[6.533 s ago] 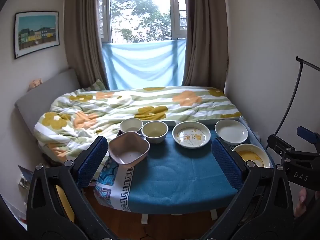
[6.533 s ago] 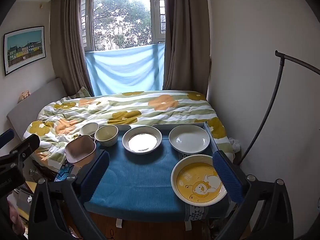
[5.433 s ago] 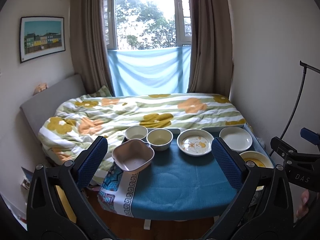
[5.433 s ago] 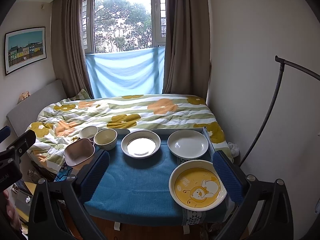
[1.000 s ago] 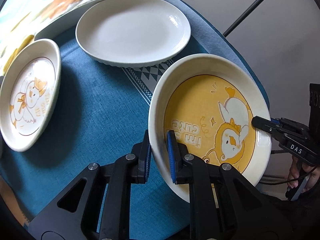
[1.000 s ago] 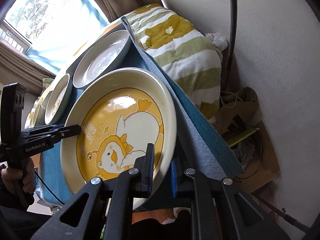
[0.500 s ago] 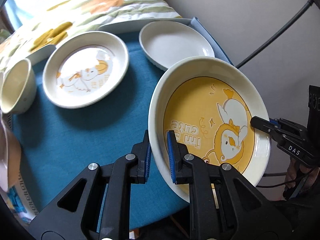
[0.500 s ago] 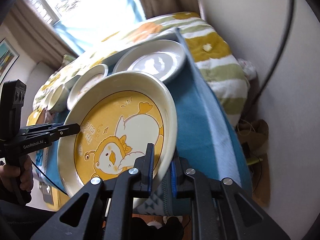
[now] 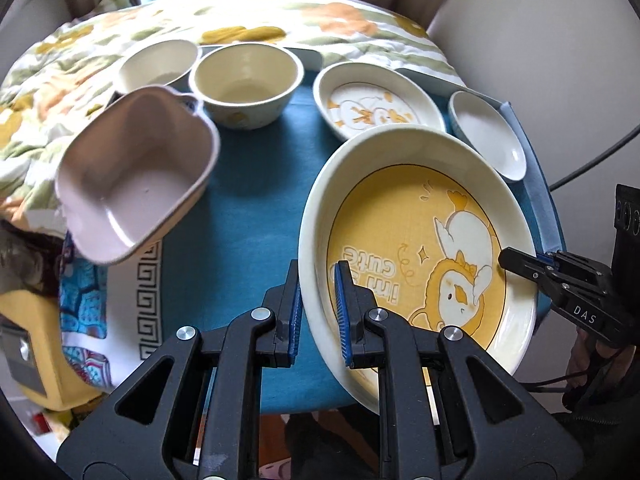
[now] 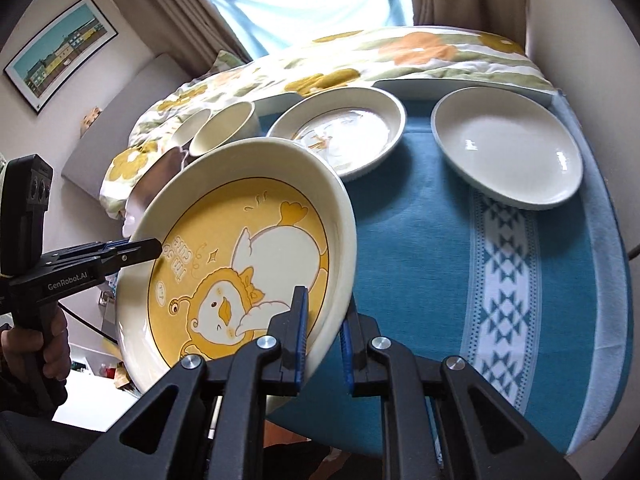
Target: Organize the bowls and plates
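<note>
Both grippers hold the big yellow duck plate (image 9: 420,240) by opposite rims, lifted above the blue table. My left gripper (image 9: 318,312) is shut on its left rim; my right gripper (image 10: 324,328) is shut on its right rim, and the plate (image 10: 240,264) tilts in that view. On the table stand a white duck-print plate (image 9: 376,100), a plain white plate (image 10: 508,148), a cream bowl (image 9: 246,80), a smaller white bowl (image 9: 156,64) and a pink square bowl (image 9: 132,184).
The table has a blue cloth (image 10: 432,248) with a white patterned band. A flowered quilt on a bed (image 9: 280,20) lies just behind the table. A wall and a black stand pole are on the right; a yellow box (image 9: 28,344) is at the lower left.
The yellow plate, held by both grippers, has moved left over the table; the bowls on the left side have come into the left wrist view.
</note>
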Action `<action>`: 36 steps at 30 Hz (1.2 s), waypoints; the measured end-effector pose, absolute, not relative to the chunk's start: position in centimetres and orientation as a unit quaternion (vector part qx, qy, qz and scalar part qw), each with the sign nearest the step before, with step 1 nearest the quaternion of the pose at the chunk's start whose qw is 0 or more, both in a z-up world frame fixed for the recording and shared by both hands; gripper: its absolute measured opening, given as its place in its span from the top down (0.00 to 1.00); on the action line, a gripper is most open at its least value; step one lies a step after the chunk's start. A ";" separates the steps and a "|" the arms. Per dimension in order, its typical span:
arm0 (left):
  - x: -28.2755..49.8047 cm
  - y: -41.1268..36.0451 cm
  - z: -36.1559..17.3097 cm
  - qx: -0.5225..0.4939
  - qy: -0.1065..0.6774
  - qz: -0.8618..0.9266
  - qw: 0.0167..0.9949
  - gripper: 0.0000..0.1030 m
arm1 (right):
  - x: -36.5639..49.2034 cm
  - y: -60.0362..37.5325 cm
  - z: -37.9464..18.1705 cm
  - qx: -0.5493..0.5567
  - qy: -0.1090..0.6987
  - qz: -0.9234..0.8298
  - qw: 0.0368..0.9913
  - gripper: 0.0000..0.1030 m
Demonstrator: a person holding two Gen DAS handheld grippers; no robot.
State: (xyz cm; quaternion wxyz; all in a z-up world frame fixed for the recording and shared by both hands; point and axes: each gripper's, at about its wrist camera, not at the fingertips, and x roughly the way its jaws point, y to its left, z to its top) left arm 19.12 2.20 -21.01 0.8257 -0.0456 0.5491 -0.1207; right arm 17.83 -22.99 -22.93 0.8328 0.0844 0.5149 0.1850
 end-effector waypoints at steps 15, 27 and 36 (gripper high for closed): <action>18.3 11.6 -27.5 -0.084 0.561 -0.089 0.819 0.87 | 19.3 -13.5 -27.9 0.053 0.531 0.217 0.817 0.87; 18.2 11.8 -28.8 -0.094 0.555 -0.094 0.821 0.87 | 18.7 -13.6 -28.8 0.054 0.532 0.212 0.818 0.87; 18.1 11.2 -28.6 -0.082 0.555 -0.086 0.823 0.83 | 18.7 -13.5 -28.8 0.057 0.531 0.204 0.821 0.87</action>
